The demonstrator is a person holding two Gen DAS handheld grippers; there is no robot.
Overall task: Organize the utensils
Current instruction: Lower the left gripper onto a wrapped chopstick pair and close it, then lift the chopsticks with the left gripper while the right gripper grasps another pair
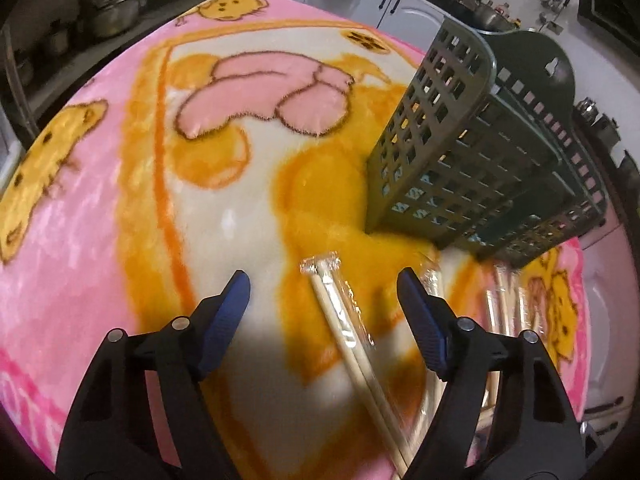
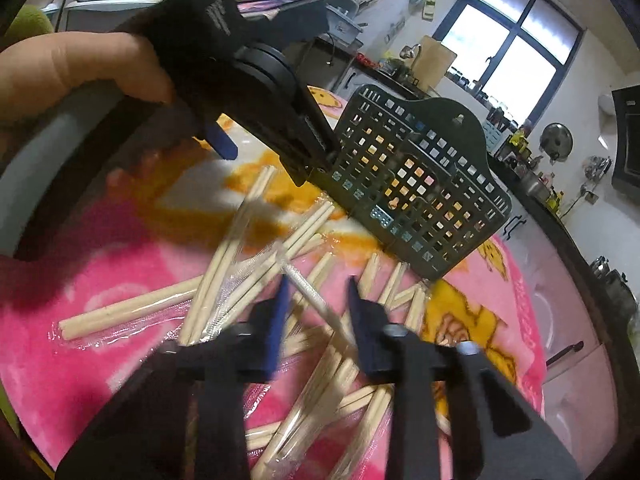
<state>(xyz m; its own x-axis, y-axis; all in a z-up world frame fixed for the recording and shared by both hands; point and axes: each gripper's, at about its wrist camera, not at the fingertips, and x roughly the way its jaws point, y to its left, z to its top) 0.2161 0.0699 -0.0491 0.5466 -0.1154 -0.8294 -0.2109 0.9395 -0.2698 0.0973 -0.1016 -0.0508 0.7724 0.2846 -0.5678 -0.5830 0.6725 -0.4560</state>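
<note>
My left gripper (image 1: 324, 300) stands open over the blanket. A cellophane-wrapped pair of wooden chopsticks (image 1: 348, 336) lies between its blue pads, touching neither. The dark green lattice utensil basket (image 1: 480, 160) stands upright just beyond it, to the right. In the right wrist view my right gripper (image 2: 318, 308) hovers over a heap of several wrapped chopstick pairs (image 2: 240, 272). Its jaws stand narrowly apart, with one wrapped pair (image 2: 312, 296) between them and small gaps showing on both sides. The basket (image 2: 420, 184) stands behind the heap.
A pink and orange cartoon blanket (image 1: 100, 220) covers the table. A hand (image 2: 80, 68) holds the left gripper's black body above the heap, one blue pad (image 2: 222, 142) showing. Kitchen counters with pots (image 1: 116, 12), white cabinets (image 2: 560, 320) and a window (image 2: 516, 40) ring the table.
</note>
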